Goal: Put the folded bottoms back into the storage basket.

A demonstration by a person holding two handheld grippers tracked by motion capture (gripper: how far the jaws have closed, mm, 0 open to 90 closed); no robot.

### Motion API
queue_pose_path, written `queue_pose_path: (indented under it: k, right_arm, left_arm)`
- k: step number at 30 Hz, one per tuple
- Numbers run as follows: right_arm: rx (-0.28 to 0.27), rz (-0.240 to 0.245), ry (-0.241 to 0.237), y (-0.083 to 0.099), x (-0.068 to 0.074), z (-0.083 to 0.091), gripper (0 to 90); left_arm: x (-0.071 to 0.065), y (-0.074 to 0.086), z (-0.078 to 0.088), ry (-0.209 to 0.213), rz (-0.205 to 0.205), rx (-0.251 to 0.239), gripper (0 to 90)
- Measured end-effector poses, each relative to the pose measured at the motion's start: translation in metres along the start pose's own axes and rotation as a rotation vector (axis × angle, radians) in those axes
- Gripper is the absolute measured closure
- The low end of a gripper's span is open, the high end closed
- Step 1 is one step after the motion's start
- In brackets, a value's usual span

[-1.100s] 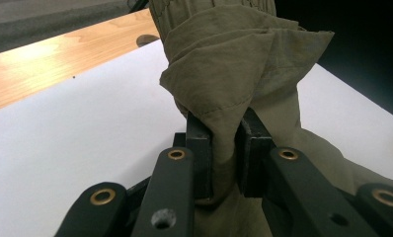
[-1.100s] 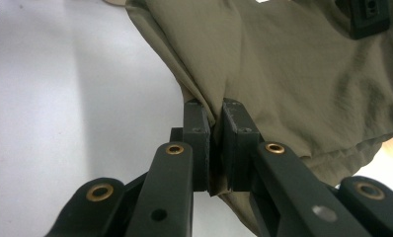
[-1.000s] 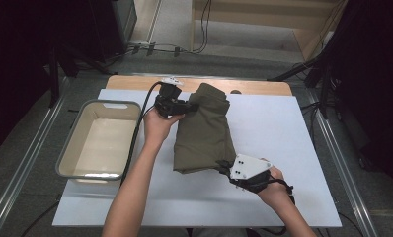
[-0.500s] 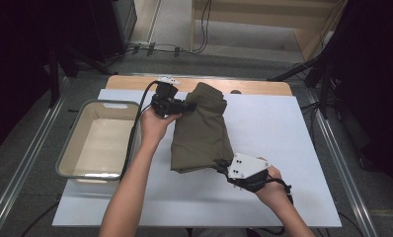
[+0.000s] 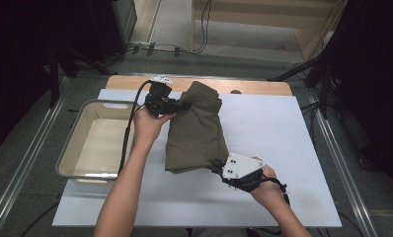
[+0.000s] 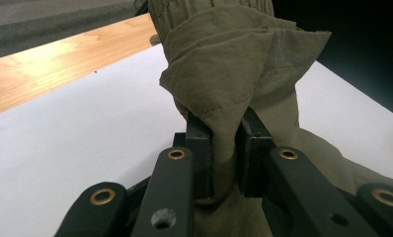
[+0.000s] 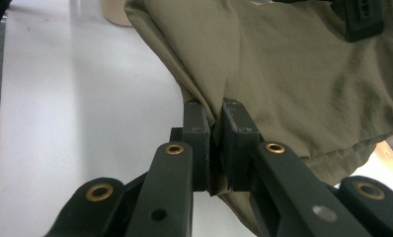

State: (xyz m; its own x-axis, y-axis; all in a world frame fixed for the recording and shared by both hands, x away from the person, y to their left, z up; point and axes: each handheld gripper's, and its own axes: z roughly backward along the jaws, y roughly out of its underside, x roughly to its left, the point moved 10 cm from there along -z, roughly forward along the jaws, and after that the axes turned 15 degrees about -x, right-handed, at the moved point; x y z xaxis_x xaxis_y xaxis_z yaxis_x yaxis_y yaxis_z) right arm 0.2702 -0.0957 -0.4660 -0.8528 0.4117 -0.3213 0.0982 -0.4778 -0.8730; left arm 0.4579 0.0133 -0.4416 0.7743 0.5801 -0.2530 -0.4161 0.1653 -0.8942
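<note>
An olive-green folded garment (image 5: 197, 128) lies along the middle of the white table (image 5: 283, 128). My left gripper (image 5: 182, 105) is at the garment's far left edge, shut on a bunched fold of the cloth (image 6: 224, 98). At the garment's near right corner my right gripper (image 5: 218, 167) is shut on the cloth's edge (image 7: 215, 111). The fabric (image 7: 303, 74) spreads out beyond the right jaws, with the left gripper (image 7: 362, 17) at its far end.
A beige plastic bin (image 5: 98, 143) stands at the table's left side, beside my left forearm. A wooden strip (image 5: 263, 86) runs along the table's far edge. Bare white tabletop lies to the right of the garment. Cables trail on the floor behind.
The garment and both grippers have shifted slightly to the left, toward the bin. Both grips on the cloth hold unchanged.
</note>
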Motion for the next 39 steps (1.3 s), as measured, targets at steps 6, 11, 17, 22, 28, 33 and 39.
queue_pose_path:
  k: [6,11,17,22,28,33,39]
  right_arm:
    - [-0.003,0.000,-0.010,-0.004,0.003,-0.007,80.2]
    - [-0.004,0.006,-0.021,-0.008,0.005,-0.013,80.1]
    - [-0.007,0.011,-0.033,-0.013,0.008,-0.021,80.1]
    - [-0.008,0.016,-0.039,-0.016,0.010,-0.026,80.1]
    - [-0.012,0.014,-0.043,-0.018,0.011,-0.030,80.2]
    - [-0.018,0.012,-0.047,-0.020,0.012,-0.032,80.1]
    - [-0.027,0.016,-0.050,-0.024,0.012,-0.034,80.2]
  left_arm:
    - [0.004,0.001,0.008,-0.005,0.003,-0.007,78.6]
    - [0.010,0.002,0.016,-0.012,0.006,-0.008,78.6]
    - [0.015,0.002,0.023,-0.016,0.013,-0.018,78.6]
    - [0.018,0.003,0.028,-0.022,0.013,-0.017,78.5]
    - [0.020,0.001,0.032,-0.026,0.008,-0.021,78.5]
    - [0.021,0.001,0.034,-0.029,0.008,-0.018,78.5]
    - [0.023,0.001,0.037,-0.028,0.014,-0.029,78.5]
